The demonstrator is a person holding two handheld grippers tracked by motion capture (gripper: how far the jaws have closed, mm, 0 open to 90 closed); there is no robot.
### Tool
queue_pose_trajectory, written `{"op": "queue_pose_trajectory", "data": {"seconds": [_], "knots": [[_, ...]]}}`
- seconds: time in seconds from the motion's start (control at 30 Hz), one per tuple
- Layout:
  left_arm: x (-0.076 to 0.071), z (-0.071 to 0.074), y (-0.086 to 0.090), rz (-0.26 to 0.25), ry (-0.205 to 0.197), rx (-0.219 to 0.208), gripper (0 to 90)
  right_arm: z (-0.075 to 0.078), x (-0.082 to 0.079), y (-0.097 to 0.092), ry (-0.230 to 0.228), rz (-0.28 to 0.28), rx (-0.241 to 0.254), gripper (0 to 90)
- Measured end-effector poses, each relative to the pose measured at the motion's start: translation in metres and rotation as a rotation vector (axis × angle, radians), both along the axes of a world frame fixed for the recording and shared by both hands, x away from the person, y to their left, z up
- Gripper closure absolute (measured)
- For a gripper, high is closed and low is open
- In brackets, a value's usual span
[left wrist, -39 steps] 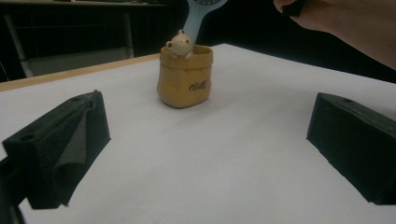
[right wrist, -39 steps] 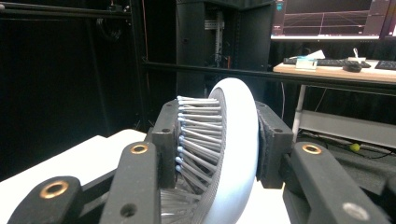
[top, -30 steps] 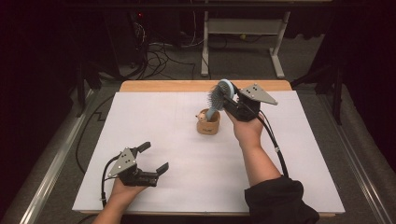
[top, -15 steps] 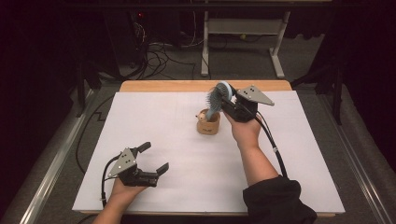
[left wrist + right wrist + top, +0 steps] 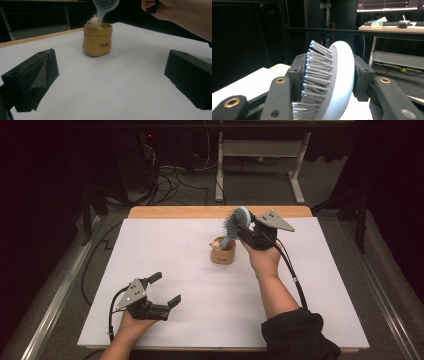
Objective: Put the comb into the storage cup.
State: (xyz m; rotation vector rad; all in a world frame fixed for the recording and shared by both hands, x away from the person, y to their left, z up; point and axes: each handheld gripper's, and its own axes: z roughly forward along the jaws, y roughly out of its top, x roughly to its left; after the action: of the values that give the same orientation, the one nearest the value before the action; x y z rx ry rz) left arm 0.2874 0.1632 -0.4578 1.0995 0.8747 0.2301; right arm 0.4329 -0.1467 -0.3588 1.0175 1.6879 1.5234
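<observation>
Hairbrush (image 5: 234, 226) placement is the operation in hand: the pale blue brush stands tilted, handle end down inside the small yellow pot (image 5: 222, 254), head up and leaning toward my right gripper (image 5: 244, 222). I hold the brush by its head, not its handle, so that the handle is free to enter the pot's narrow mouth beside the little bear figure (image 5: 94, 22) on the rim. In the right gripper view, one pad bears on the bristle tips and the other on the smooth back of the head; the jaws have just been opening, with the head between them and both pads in contact, which I judge to be the start of release now that the pot carries the handle. My left gripper (image 5: 166, 289) rests low on the white table cover (image 5: 310, 290), well apart from the pot, fingers spread wide and holding nothing; it is parked there to keep clear of the right hand's working area.
</observation>
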Motion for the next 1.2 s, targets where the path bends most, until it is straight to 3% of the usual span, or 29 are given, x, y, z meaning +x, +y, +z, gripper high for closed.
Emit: {"op": "queue_pose_trajectory", "data": {"seconds": [0.3,1.2], "knots": [[0.0,0.0,-0.001,-0.003,0.003,0.001,0.3,0.0,0.001,-0.007,0.026,-0.023,-0.014,48.1],[-0.001,-0.001,-0.002,-0.015,0.007,0.01,0.4,-0.004,0.004,-0.019,0.061,-0.023,0.007,42.1]]}}
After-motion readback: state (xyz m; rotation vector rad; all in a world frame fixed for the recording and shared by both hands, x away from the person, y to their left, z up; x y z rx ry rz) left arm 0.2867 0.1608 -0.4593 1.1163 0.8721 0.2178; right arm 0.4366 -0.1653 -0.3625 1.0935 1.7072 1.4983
